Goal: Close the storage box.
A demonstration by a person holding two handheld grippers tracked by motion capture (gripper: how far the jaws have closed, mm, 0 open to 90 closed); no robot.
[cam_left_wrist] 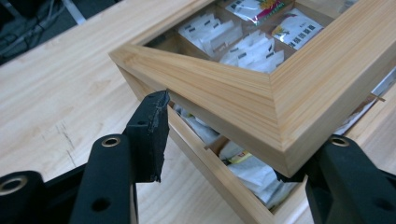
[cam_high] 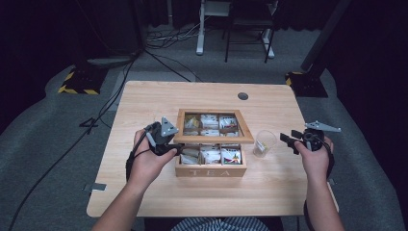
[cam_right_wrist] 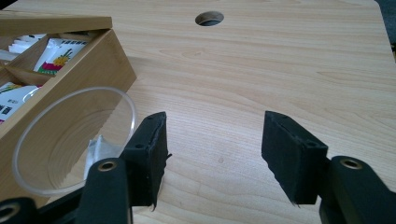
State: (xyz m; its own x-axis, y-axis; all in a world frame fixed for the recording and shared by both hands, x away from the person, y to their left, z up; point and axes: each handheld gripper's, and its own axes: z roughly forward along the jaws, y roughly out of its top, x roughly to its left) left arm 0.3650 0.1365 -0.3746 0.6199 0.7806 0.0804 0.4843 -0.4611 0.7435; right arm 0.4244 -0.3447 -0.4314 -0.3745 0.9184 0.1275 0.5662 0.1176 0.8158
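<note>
A wooden tea box point(cam_high: 210, 166) marked TEA stands mid-table, its compartments full of tea bags. Its glass-paned lid point(cam_high: 213, 139) is raised part way, hinged at the back. My left gripper point(cam_high: 175, 149) is shut on the lid's front left corner; in the left gripper view the jaws point(cam_left_wrist: 229, 140) clamp that wooden corner point(cam_left_wrist: 261, 98). Right of the box stands a clear plastic cup point(cam_high: 264, 143) with a tea bag point(cam_right_wrist: 100, 149) inside. My right gripper point(cam_high: 287, 138) rests just right of the cup, open, with bare table between its jaws point(cam_right_wrist: 214, 144); the cup point(cam_right_wrist: 60, 140) sits beside its left jaw.
A round cable hole point(cam_high: 243, 96) lies at the back of the wooden table point(cam_high: 144, 101). Bare tabletop spreads behind, left and right of the box. Cables, stand bases and chair legs are on the grey floor beyond the table.
</note>
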